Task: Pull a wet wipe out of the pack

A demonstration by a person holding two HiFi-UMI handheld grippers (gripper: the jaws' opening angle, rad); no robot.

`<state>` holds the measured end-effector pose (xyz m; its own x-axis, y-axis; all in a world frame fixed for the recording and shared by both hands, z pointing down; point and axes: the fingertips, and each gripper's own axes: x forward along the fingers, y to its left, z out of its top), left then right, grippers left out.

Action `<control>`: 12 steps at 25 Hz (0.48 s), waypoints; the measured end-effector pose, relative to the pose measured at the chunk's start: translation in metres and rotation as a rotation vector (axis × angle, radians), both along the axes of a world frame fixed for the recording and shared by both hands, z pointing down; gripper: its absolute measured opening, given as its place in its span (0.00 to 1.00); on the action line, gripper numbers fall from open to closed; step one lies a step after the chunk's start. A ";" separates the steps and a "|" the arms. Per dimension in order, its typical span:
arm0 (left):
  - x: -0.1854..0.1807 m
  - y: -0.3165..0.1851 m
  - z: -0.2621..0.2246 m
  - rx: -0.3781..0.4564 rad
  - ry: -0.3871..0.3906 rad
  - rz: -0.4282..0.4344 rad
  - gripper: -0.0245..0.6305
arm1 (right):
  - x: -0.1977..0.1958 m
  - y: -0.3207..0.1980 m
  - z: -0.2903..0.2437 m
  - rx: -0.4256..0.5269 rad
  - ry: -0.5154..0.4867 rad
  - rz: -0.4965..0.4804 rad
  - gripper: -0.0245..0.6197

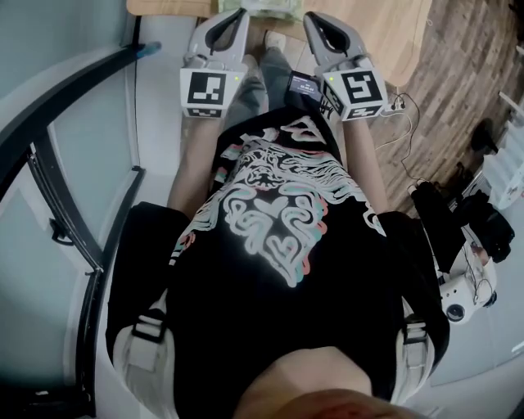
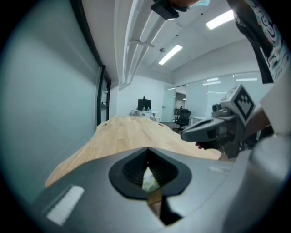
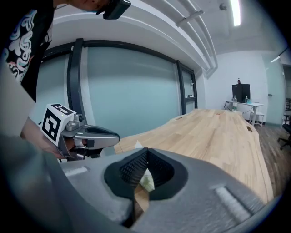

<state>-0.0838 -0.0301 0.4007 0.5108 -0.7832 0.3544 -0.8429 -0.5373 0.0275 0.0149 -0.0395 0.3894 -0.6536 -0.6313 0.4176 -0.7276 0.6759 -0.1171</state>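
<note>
Black shirt with a swirly picture fills most of the head view, because the person looks straight down at their own body. Past it they hold the left gripper and the right gripper side by side at the near edge of the tabletop. Both pairs of fingers are pressed together at the tips and hold nothing. The wipe pack is small and pale green. It lies on the tabletop just ahead of the grippers, between them. Each gripper view shows a bit of it through the hole in the closed fingers.

I think the pull has not begun. To do it well, one gripper should hold the pack down so it cannot lift. The other should open, pinch only the top wipe, and pull slowly up. I cannot see the pack's opening from here.

Around them is a big, bright room with a glass wall and long ceiling lights. The tabletop is long, pale wood. An office chair stands far off.
</note>
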 end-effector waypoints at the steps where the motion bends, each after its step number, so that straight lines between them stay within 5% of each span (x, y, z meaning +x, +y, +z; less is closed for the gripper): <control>1: 0.001 -0.002 0.003 -0.001 -0.002 0.002 0.02 | 0.001 -0.003 0.004 0.000 0.009 0.000 0.04; 12: 0.021 -0.005 0.032 -0.052 -0.020 0.036 0.02 | -0.003 -0.023 0.039 -0.021 0.079 -0.036 0.04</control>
<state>-0.0632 -0.0350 0.4329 0.5308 -0.7447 0.4046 -0.8237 -0.5656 0.0398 0.0120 -0.0621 0.4285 -0.6407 -0.5980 0.4816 -0.7101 0.7001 -0.0753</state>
